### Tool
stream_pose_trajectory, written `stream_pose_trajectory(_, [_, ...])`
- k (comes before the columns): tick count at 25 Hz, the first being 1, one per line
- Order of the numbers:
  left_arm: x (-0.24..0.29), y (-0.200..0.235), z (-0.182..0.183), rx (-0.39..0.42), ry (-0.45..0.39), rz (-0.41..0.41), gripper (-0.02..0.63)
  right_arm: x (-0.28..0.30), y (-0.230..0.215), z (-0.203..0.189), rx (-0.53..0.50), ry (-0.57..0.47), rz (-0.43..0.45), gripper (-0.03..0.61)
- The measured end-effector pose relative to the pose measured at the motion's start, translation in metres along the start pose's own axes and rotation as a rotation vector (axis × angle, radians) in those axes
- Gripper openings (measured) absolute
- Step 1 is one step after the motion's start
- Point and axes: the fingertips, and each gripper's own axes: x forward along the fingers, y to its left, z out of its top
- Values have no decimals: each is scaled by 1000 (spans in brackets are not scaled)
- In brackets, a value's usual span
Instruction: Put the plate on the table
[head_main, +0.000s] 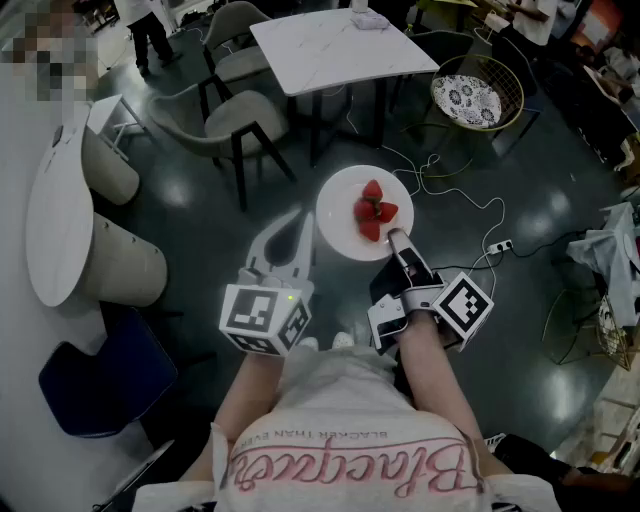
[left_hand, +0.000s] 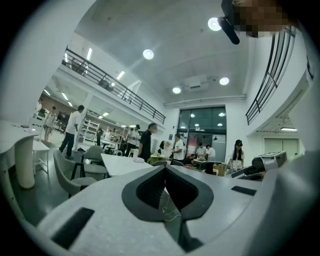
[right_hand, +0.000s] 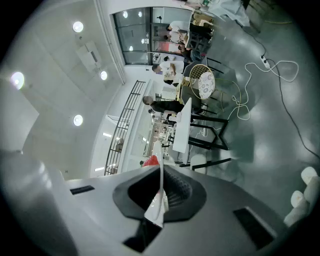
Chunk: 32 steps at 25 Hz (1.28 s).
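Note:
A round white plate (head_main: 341, 222) carrying strawberries (head_main: 373, 210) is held in the air above the dark floor. My right gripper (head_main: 393, 240) is shut on its near rim. In the right gripper view the plate (right_hand: 160, 192) runs edge-on between the jaws, and a strawberry (right_hand: 150, 161) shows red past them. My left gripper (head_main: 298, 224) hovers just left of the plate with its jaws together and nothing in them; in its own view the left gripper (left_hand: 165, 171) is shut. The white square table (head_main: 340, 45) stands ahead, also visible as the table (left_hand: 122, 162) in the left gripper view.
Grey chairs (head_main: 235, 125) stand left of the table. A gold wire chair (head_main: 478, 92) with a patterned cushion stands to its right. White cables and a power strip (head_main: 500, 245) lie on the floor. A white oval table (head_main: 55, 225) and a blue seat (head_main: 95, 375) are at left.

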Motion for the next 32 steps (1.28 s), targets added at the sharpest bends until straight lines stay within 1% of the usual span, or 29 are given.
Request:
stream_pose_trajectory(9, [4, 1, -2, 10, -17, -2, 3, 2, 0, 2, -58, 7, 3, 9])
stream_pose_trajectory(13, [8, -7, -7, 16, -21, 11, 3, -1, -5, 14, -81, 27, -1, 9])
stream_pose_trajectory(18, [15, -4, -13, 14, -18, 30, 3, 5, -10, 19, -84, 39, 12, 9])
stream_pose_trajectory(24, [56, -2, -10, 18, -5, 33, 3, 29, -11, 51, -95, 32, 5, 9])
stream_pose_trajectory(28, [96, 23, -6, 16, -5, 18, 3, 71, -13, 64, -86, 27, -7, 9])
stream_pose_trajectory(32, [144, 57, -1, -6, -8, 20, 3, 125, -9, 78, -91, 31, -12, 9])
